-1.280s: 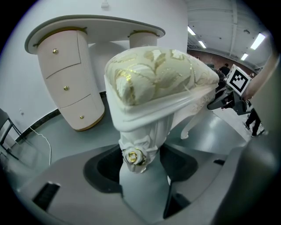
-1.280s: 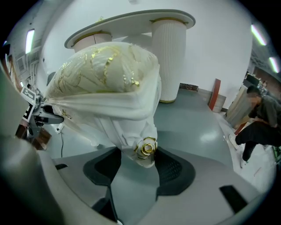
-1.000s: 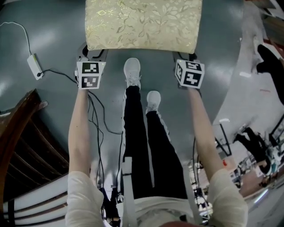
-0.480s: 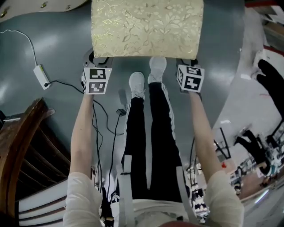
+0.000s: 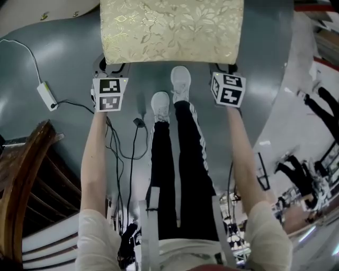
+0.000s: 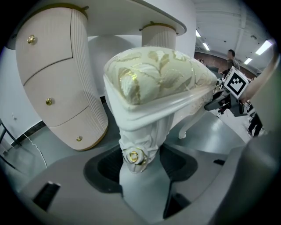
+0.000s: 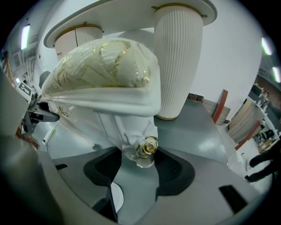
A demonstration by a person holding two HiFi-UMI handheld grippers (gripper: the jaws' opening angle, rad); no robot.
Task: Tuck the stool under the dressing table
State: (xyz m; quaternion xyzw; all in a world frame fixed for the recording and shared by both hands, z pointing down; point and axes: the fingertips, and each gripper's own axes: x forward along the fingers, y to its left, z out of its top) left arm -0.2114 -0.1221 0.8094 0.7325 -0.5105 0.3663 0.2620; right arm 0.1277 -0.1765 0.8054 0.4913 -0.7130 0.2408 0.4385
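The stool, with its cream-and-gold floral cushion (image 5: 170,29), stands on the grey floor at the top of the head view. My left gripper (image 5: 110,71) is shut on its near left leg (image 6: 139,145), a white carved leg with a gold rose. My right gripper (image 5: 222,70) is shut on the near right leg (image 7: 139,143), which has the same rose. The white dressing table (image 6: 57,74), with ribbed pedestals and gold knobs, stands just beyond the stool; its edge (image 5: 37,10) shows at the top left. The fingertips are hidden under the cushion in the head view.
A white power strip (image 5: 46,95) and black cables (image 5: 130,143) lie on the floor at the left. Dark wooden furniture (image 5: 21,174) stands at the near left. The person's white shoes (image 5: 180,82) are between the grippers, close to the stool. Other people (image 5: 299,177) are at the right.
The person's feet have stepped closer to the stool. The dressing table's edge has come into view at the top left. Both grippers keep their hold on the legs.
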